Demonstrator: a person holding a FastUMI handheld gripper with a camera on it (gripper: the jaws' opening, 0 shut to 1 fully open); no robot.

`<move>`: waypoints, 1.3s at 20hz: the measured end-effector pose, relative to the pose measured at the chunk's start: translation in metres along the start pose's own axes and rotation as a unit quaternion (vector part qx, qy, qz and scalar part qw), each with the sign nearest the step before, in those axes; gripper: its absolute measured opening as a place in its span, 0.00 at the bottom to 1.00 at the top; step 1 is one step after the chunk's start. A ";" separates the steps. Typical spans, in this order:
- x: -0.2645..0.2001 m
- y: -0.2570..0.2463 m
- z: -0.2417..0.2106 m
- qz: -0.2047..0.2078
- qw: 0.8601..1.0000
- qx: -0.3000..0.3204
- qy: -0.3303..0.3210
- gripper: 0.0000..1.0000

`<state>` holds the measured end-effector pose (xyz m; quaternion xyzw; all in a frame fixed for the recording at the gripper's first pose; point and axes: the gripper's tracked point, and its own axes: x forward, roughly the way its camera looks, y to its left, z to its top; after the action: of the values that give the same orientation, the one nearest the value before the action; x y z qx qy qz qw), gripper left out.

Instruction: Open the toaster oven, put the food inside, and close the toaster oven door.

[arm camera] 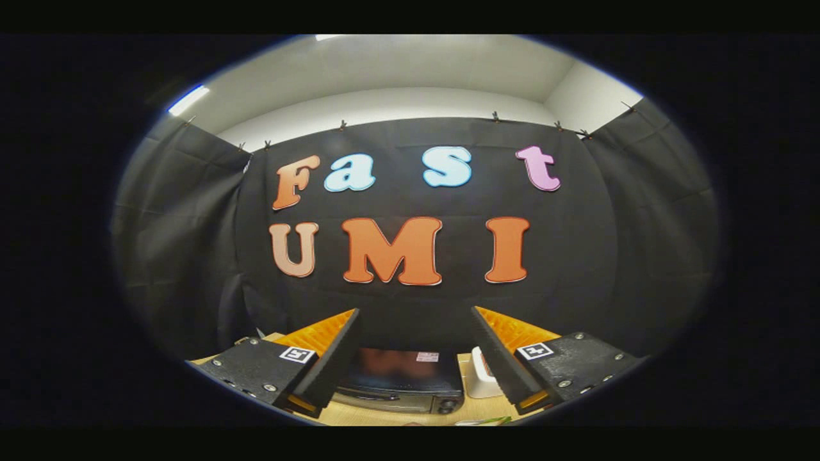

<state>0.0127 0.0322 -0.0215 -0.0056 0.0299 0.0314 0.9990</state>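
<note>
The gripper (415, 352) hangs with its fingers spread wide and nothing between them. The toaster oven (400, 384) sits low in the frame's bottom centre, below and beyond the fingertips, its door apparently shut and its long axis running left-right. Reaching it looks like a move downward and forward.

black toaster oven (400, 384) stood on the tan wooden tabletop (474, 410) near its back edge, before the booth wall | oven lay between and below the spread fingers of the gripper (415, 349), nothing held | small white object (479, 378) stood just right of the oven
</note>
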 end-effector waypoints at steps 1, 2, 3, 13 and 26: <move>0.001 0.003 -0.003 0.003 1.000 -0.001 0.004 0.99; 0.001 0.005 -0.006 0.005 1.000 -0.001 0.008 0.99; 0.003 0.008 -0.010 0.008 1.000 -0.002 0.012 0.99; 0.014 0.047 -0.102 0.037 0.994 0.010 0.105 0.99; 0.052 0.088 -0.261 0.018 0.971 -0.016 0.237 0.96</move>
<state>0.0439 0.1200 -0.2858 -0.0287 0.2658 0.0479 0.9624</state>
